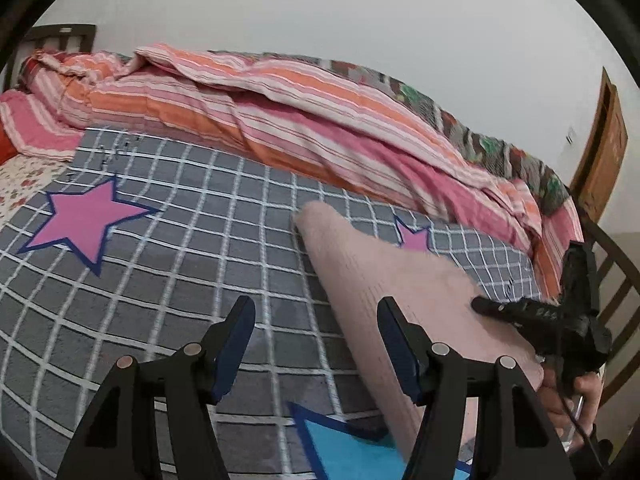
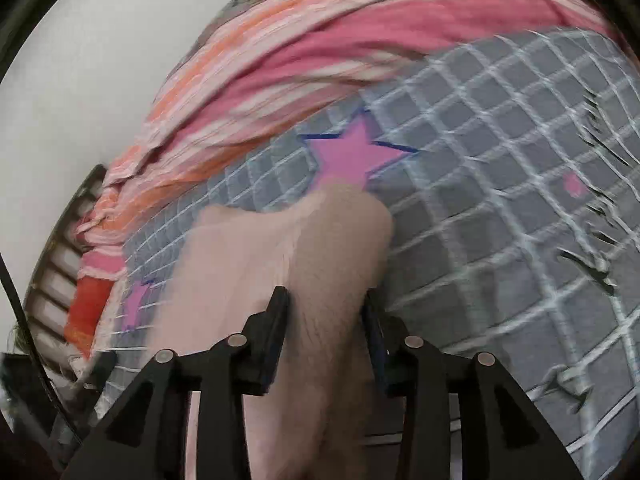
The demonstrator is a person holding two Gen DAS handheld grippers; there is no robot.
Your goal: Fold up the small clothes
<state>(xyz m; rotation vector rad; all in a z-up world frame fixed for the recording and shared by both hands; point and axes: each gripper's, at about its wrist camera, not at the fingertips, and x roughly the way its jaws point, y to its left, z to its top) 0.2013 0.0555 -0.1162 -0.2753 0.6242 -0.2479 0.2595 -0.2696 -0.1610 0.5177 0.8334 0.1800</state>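
Soft, even daylight with faint shadows; the left wrist view is mostly sharp, the right wrist view motion-smeared (fisheye bending, dark vignette corners).

Checked blanket (image 1: 180, 240) covers the near part of the bed; a rolled quilt (image 1: 280, 120) lies along its far edge, against the wall (image 1: 360, 12). Small garment (image 1: 400, 292) lies on the blanket, right of the left gripper (image 1: 316, 344), whose right finger sits over the garment's left edge. Right gripper (image 2: 324, 316) straddles a raised fold of the garment; a door (image 1: 604, 152) stands beyond the bed's right end.
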